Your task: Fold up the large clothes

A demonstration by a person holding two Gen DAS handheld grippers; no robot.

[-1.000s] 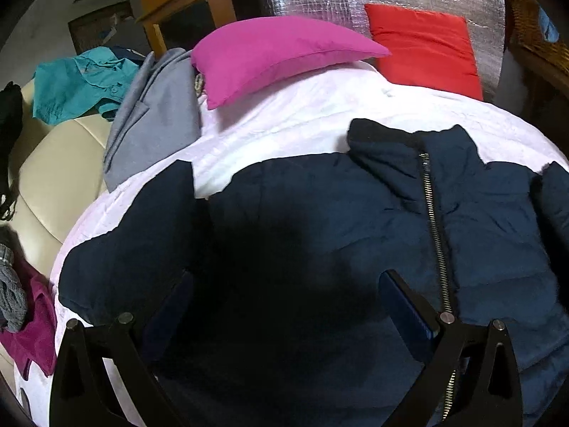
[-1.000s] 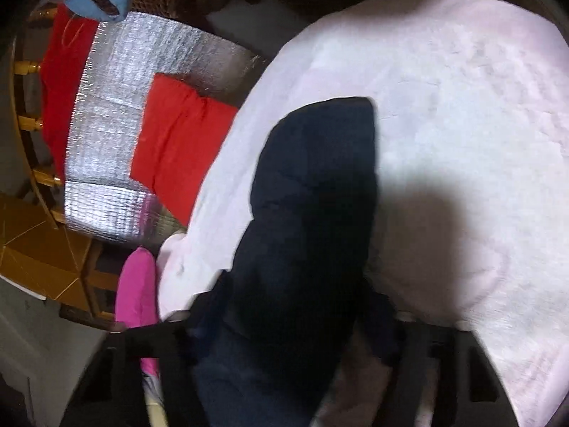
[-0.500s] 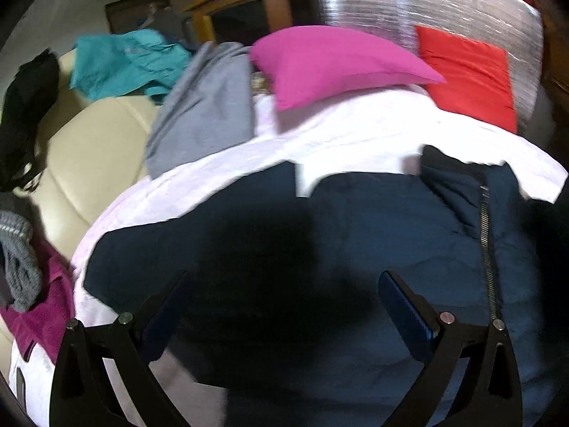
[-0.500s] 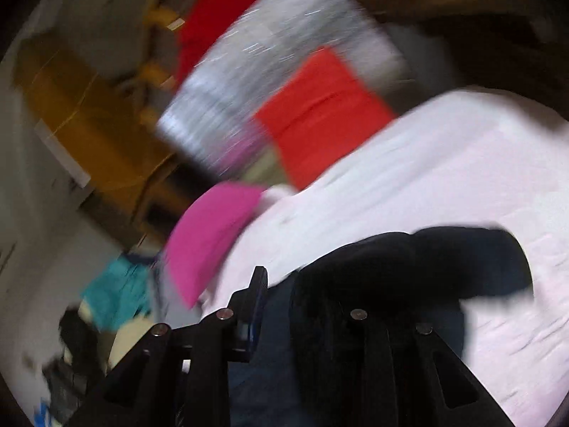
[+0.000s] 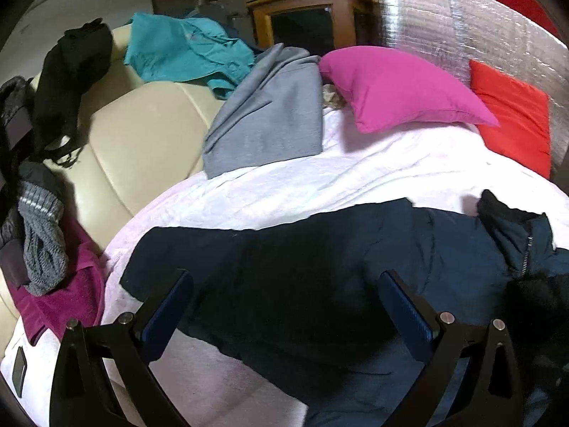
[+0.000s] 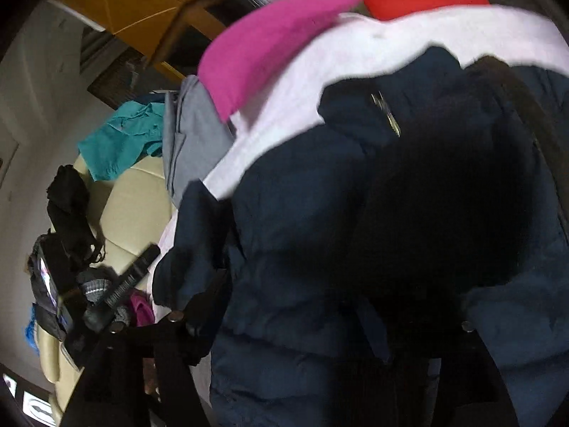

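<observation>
Jacket (image 5: 320,284) lies flat for folding, left gripper (image 5: 284,309) wide open and empty, right gripper's (image 6: 320,323) grip unclear.

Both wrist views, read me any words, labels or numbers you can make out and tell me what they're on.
No text can be read.
Black bar beside the navy jacket, right wrist view: pale lettering, too blurred to read.
Navy jacket in the left wrist view: no label showing.
Pink pillow: plain.
</observation>
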